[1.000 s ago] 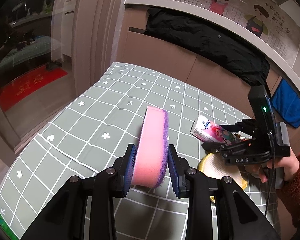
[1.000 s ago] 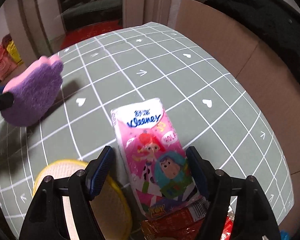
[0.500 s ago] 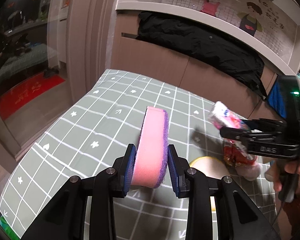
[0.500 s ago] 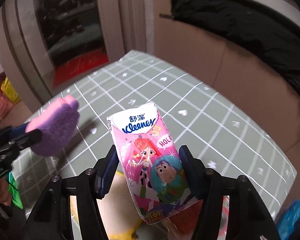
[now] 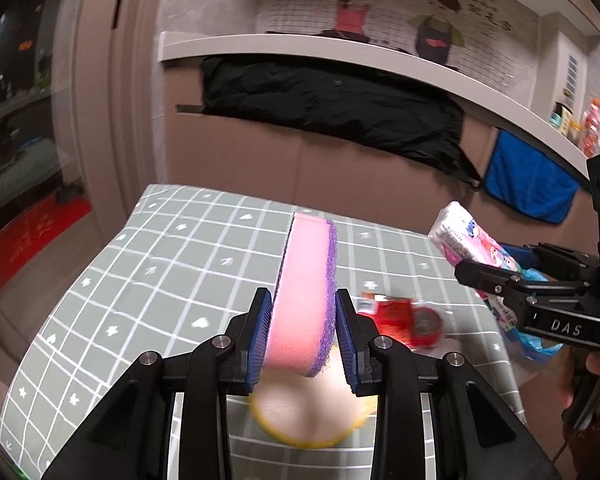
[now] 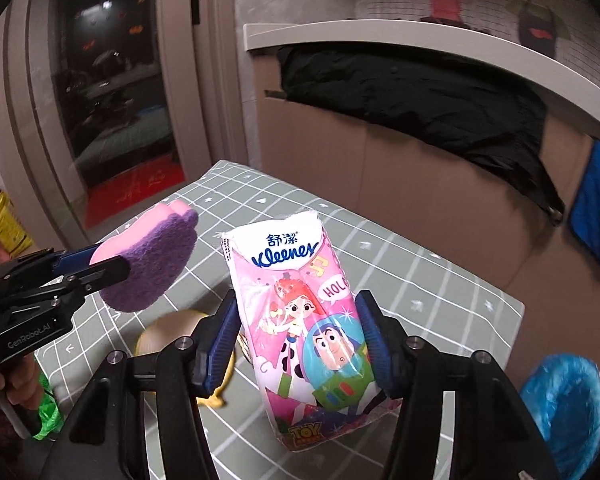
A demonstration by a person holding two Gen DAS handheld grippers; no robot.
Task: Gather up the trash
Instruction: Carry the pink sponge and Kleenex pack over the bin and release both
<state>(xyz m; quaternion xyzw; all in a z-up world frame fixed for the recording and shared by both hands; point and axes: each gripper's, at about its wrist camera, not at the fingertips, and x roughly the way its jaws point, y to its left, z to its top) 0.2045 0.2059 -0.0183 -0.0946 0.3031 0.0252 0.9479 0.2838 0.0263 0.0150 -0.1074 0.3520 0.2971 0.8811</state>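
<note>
Left gripper (image 5: 303, 332): blue pads clamped on a thick pink foam sponge with a purple scouring face (image 5: 306, 298), held on edge above the table. Jaws narrow, both pads pressing the sponge's flat sides.

Right gripper (image 6: 298, 344): jaws have just been closing, now set on the sides of a soft pink plastic tissue pack (image 6: 306, 320), lifted clear of the table. Pack reads "Kleenex" in blue with Chinese characters above it, "HOLA" in a speech bubble, "TOY" on a yellow badge at the bottom; cartoon cowgirl and spaceman printed on the front. Right gripper body marked "DAS"; left one marked "GenRobot.AI".

Surface: table under a grey-green cloth with white grid lines and small hearts, stars and arrows (image 5: 160, 280). On it a red crumpled wrapper (image 5: 404, 318), blurred, and a round yellow-rimmed object (image 5: 308, 412) below the left gripper, too blurred to identify.

Room: black garment (image 6: 420, 96) draped over a brown cabinet under a white ledge; blue towel (image 5: 528, 190) hanging to the right; cartoon couple wall sticker (image 5: 396, 12); blue plastic bag (image 6: 564, 400) at the table's near right corner.
</note>
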